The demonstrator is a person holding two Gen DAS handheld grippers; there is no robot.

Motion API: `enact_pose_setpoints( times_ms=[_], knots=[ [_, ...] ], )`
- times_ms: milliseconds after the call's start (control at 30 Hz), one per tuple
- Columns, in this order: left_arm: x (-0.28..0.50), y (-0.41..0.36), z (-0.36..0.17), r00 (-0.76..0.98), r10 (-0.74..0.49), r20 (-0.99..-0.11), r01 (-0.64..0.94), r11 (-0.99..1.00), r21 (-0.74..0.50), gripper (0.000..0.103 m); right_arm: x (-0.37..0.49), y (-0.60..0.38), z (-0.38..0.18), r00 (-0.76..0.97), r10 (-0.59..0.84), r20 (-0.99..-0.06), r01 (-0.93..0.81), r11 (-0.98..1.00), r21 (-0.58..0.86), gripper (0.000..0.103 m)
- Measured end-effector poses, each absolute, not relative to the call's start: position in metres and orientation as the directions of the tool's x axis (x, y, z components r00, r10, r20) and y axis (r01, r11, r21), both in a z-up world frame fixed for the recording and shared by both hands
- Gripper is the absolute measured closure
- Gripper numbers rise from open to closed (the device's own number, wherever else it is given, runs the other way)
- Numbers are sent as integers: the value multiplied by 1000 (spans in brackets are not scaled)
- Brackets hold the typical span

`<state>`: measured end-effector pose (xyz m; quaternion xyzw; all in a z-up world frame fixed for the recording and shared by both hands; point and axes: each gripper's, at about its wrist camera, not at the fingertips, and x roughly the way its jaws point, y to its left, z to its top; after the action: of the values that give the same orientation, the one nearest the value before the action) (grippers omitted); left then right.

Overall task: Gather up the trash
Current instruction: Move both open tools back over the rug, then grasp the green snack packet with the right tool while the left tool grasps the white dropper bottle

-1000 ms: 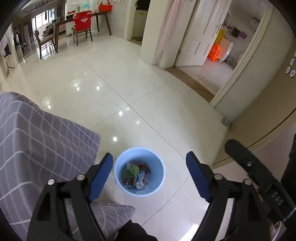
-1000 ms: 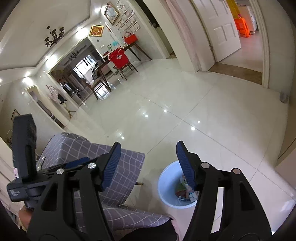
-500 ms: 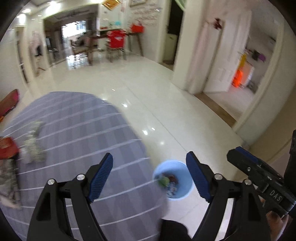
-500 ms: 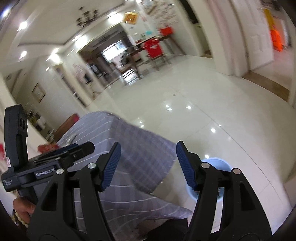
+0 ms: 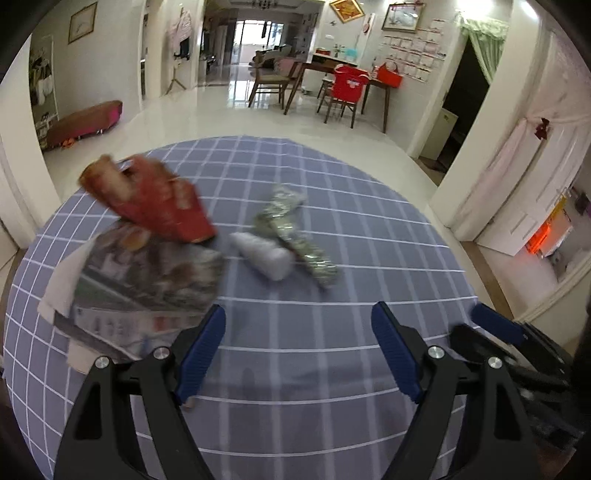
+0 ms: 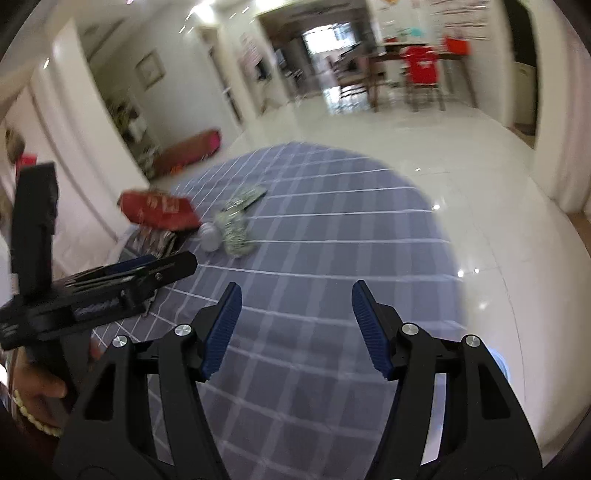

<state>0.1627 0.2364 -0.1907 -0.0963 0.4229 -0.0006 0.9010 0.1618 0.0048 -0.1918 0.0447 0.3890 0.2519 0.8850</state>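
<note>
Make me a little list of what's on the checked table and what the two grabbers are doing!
table: round, grey checked cloth
trash on it: red snack bag, big printed wrapper, white crumpled paper, silvery wrapper
left gripper: jaws open, holding nothing
right gripper: jaws open, holding nothing
bin: light blue rim just visible beside the table

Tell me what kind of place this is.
A home, most likely an open living and dining area: a wooden dining table with chairs, framed pictures on the walls, a glossy tiled floor, and a checked tablecloth up close.
</note>
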Motion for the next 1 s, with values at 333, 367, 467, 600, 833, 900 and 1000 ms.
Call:
enact_pose_setpoints(
  times_ms=[333, 367, 467, 600, 833, 900, 1000],
  knots=[
    [157, 282, -188, 669, -101, -737, -108, 967, -231, 24, 211, 90, -216, 499, 456, -737, -535, 831, 152, 42],
    [158, 285, -187, 668, -102, -737, -105, 968, -230, 24, 214, 96, -219, 499, 442, -745, -543, 830, 129, 42],
    [166, 283, -187, 666, -102, -739, -92, 972, -217, 24, 223, 109, -224, 484, 431, -761, -568, 817, 101, 62],
    [174, 268, -180, 675, -112, -729, -79, 972, -223, 24, 234, 106, -227, 483, 417, -770, -567, 819, 88, 78],
    [199, 228, -178, 674, -118, -729, -49, 978, -204, 30, 241, 43, -226, 499, 446, -743, -474, 858, 197, 79],
    [210, 227, -185, 655, -108, -748, -69, 977, -201, 32, 241, 29, -224, 498, 462, -734, -461, 858, 227, 79],
    [229, 229, -197, 615, -70, -785, -114, 978, -177, 32, 237, 20, -221, 497, 489, -717, -461, 849, 259, 79]
  ],
)
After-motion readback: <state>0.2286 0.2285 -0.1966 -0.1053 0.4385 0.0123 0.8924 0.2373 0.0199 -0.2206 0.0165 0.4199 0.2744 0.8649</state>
